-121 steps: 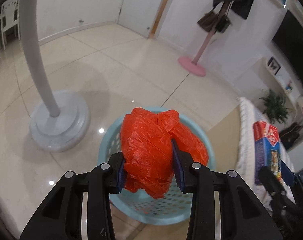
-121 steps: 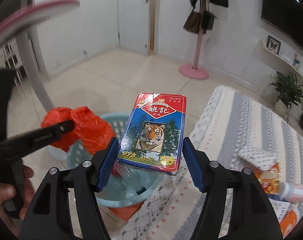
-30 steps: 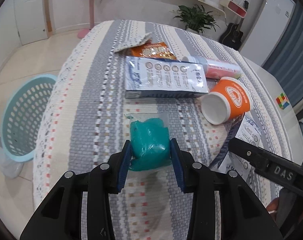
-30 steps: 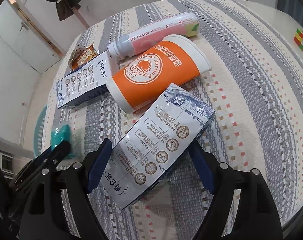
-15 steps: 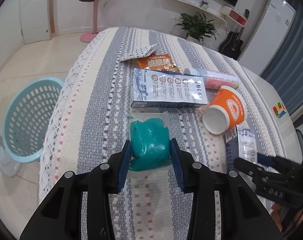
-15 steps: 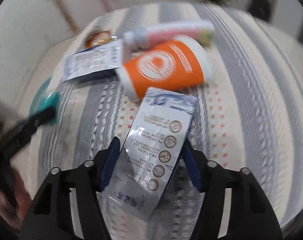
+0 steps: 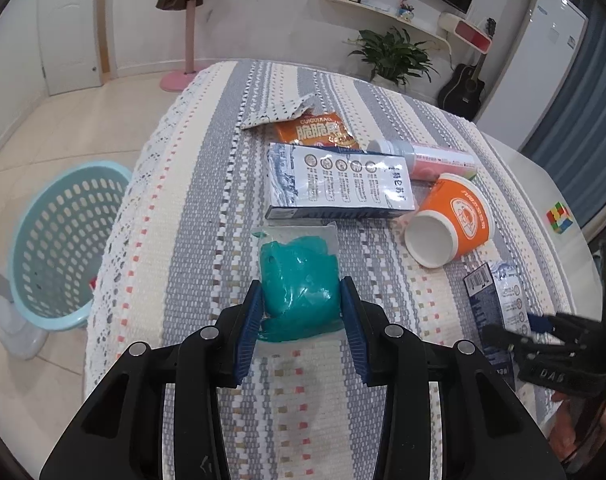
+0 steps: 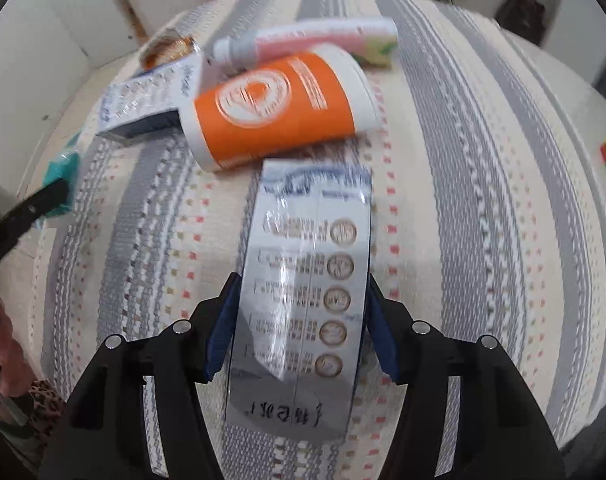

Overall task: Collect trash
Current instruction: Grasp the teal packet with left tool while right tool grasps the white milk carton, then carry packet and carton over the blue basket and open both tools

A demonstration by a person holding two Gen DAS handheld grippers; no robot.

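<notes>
Left wrist view: left gripper (image 7: pixel 301 312), jaws partly closed, pads pressing a teal bag in clear wrap (image 7: pixel 299 284) resting on the striped tabletop (image 7: pixel 191 216). Laundry basket (image 7: pixel 55 236), the likely bin, stands on the floor at 9 o'clock, well apart; its interior mostly hidden.

Right wrist view: right gripper (image 8: pixel 301 332), jaws having just been closing, now clasped on a blue-white carton (image 8: pixel 307 288), long axis toward 12 o'clock. Orange paper cup (image 8: pixel 279 108) lies just beyond. Basket out of frame; picture blurred, print illegible.
</notes>
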